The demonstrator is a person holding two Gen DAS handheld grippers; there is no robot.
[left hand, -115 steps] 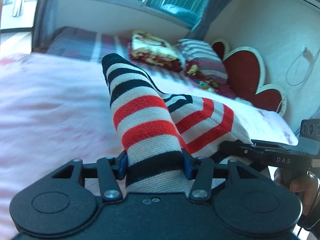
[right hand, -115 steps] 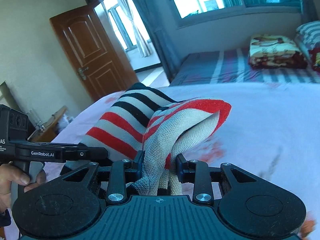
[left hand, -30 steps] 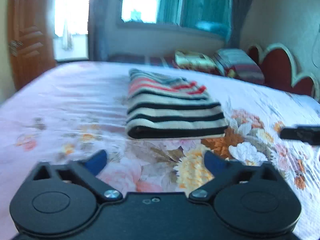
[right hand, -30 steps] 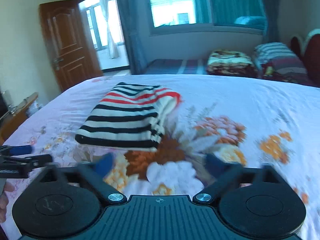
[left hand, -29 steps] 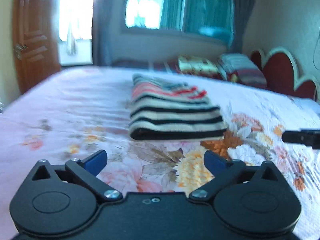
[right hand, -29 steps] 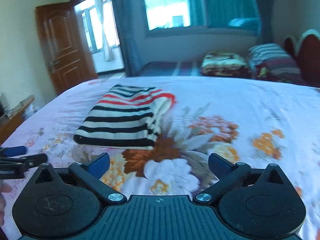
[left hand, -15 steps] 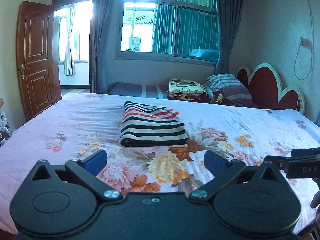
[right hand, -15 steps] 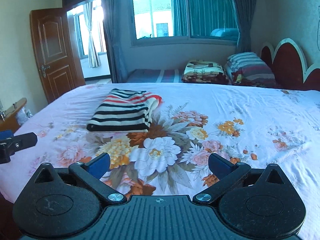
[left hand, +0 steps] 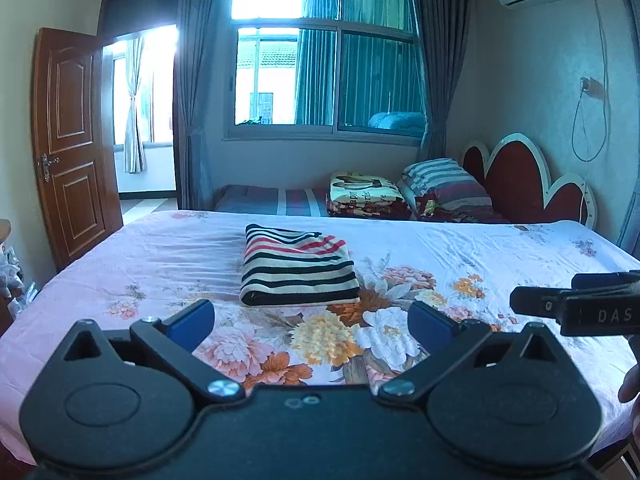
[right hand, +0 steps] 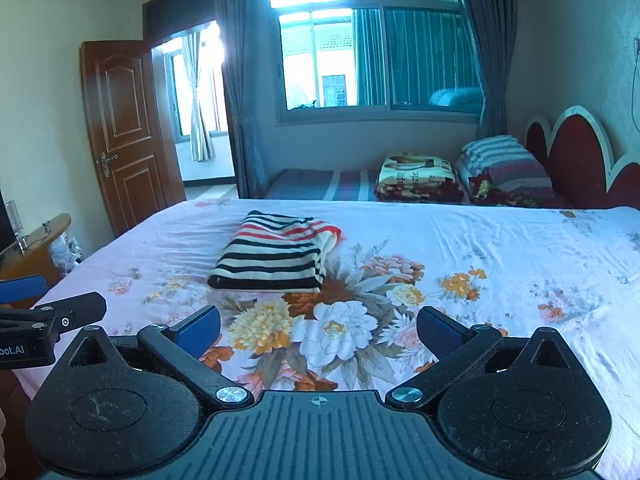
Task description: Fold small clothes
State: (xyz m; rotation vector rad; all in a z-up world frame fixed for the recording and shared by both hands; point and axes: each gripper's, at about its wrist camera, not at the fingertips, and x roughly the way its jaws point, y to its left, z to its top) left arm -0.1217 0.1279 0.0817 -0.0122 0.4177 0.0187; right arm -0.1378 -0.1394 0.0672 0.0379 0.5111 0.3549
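You have pulled back a long way from the bed (left hand: pixel 120 264): a second ago the floral sheet filled both views, and now the whole mattress, the window and the door show. The striped garment (left hand: pixel 298 272) lies folded in a compact rectangle on the sheet, toward the far left of the middle, well apart from both tools (it was pinched in both claws a few seconds earlier). Your left gripper (left hand: pixel 310 322) is spread wide and empty; your right gripper (right hand: pixel 318 326) is the same. That reads as this piece being finished, with no other small garment visible on the sheet.
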